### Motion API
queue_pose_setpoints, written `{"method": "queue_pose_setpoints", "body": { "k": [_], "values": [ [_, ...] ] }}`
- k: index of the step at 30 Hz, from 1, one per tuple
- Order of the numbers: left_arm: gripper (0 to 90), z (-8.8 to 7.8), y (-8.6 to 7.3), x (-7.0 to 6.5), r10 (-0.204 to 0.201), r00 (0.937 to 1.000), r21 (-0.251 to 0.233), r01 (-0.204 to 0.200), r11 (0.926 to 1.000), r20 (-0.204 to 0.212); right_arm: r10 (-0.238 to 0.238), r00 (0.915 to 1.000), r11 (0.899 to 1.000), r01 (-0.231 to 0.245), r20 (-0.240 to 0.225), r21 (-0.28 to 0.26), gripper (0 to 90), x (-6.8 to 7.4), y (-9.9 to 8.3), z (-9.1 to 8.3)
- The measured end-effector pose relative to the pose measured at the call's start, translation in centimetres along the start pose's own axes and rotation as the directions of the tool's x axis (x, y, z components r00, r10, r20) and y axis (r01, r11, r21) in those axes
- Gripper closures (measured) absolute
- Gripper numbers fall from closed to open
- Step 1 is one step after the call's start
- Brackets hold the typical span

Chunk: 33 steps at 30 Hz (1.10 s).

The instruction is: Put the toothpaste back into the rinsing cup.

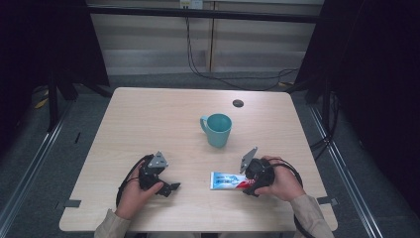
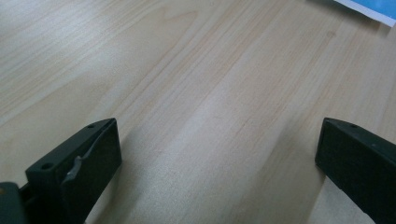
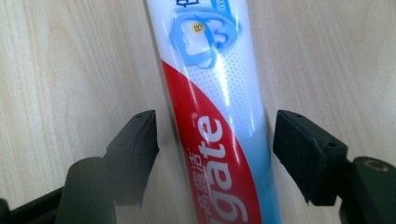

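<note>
One toothpaste tube (image 3: 212,116) between the right gripper's (image 3: 215,140) parted jaws, one teal mug (image 1: 218,129), left gripper (image 2: 219,154) jaws apart.

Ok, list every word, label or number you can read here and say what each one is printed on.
"...gate": white letters on the red band of the toothpaste tube, cut off by the picture's lower edge.
White characters beside those letters on the red band: too blurred to read.
Blue print at the tube's far end, and the small yellow dot in the blue tooth emblem: too small to read.
Teal mug: no print to be seen.
</note>
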<state>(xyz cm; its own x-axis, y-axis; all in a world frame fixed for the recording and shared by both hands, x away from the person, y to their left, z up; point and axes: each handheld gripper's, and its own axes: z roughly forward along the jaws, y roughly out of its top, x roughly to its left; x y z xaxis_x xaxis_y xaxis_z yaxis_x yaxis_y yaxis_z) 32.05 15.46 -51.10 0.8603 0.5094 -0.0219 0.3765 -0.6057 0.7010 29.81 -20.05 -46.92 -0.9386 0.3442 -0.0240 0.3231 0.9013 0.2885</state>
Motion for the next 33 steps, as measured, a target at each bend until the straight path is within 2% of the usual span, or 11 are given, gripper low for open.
{"method": "queue_pose_setpoints", "body": {
  "k": [6,10,14,16,19,20,21,22,27,31,33],
  "values": [
    [0.0,0.0,0.0,0.0,0.001,1.0000,0.000,-0.001,1.0000,0.000,-0.004,0.9999,1.000,0.004,-0.011,0.010,31.0,0.1,0.4,0.4],
    [0.0,0.0,0.0,0.0,0.002,1.0000,0.001,-0.002,1.0000,0.003,-0.013,0.9996,1.000,0.013,-0.024,0.007,36.2,0.1,0.7,0.6],
    [0.0,0.0,0.0,0.0,0.002,1.0000,0.003,-0.002,1.0000,0.000,0.005,0.9992,1.000,-0.004,-0.039,0.016,48.9,-0.2,0.6,0.4],
    [0.0,0.0,0.0,0.0,0.002,1.0000,0.003,-0.002,1.0000,0.000,0.028,0.9986,0.999,-0.028,-0.045,0.022,52.8,-0.1,0.6,0.3],
    [0.0,0.0,0.0,0.0,0.000,1.0000,0.000,0.000,1.0000,0.000,0.063,0.9972,0.998,-0.062,-0.041,0.015,65.7,-0.1,0.5,0.0],
    [0.0,0.0,0.0,0.0,0.000,1.0000,0.000,0.000,1.0000,0.000,0.063,0.9972,0.998,-0.062,-0.041,0.015,65.7,-0.1,0.5,0.0],
    [0.0,0.0,0.0,0.0,0.001,1.0000,0.000,-0.001,1.0000,0.000,0.077,0.9963,0.997,-0.077,-0.037,0.004,69.1,-0.1,0.5,-0.2],
    [0.0,0.0,0.0,0.0,0.001,1.0000,0.001,-0.001,1.0000,0.000,0.120,0.9920,0.993,-0.120,-0.039,-0.014,72.0,-0.1,0.2,-0.4],
    [0.0,0.0,0.0,0.0,0.001,1.0000,-0.001,-0.001,1.0000,0.000,0.149,0.9874,0.986,-0.152,-0.054,-0.069,73.5,-0.1,-0.5,-0.6],
    [0.0,0.0,0.0,0.0,0.000,1.0000,0.001,0.000,1.0000,0.003,0.183,0.9793,0.969,-0.195,-0.085,-0.151,73.7,-0.3,-1.4,-0.8],
    [0.1,0.0,0.0,0.0,0.000,1.0000,0.000,0.000,1.0000,0.003,0.199,0.9749,0.956,-0.216,-0.099,-0.199,73.7,-0.4,-1.7,-1.2]
  ]
}}
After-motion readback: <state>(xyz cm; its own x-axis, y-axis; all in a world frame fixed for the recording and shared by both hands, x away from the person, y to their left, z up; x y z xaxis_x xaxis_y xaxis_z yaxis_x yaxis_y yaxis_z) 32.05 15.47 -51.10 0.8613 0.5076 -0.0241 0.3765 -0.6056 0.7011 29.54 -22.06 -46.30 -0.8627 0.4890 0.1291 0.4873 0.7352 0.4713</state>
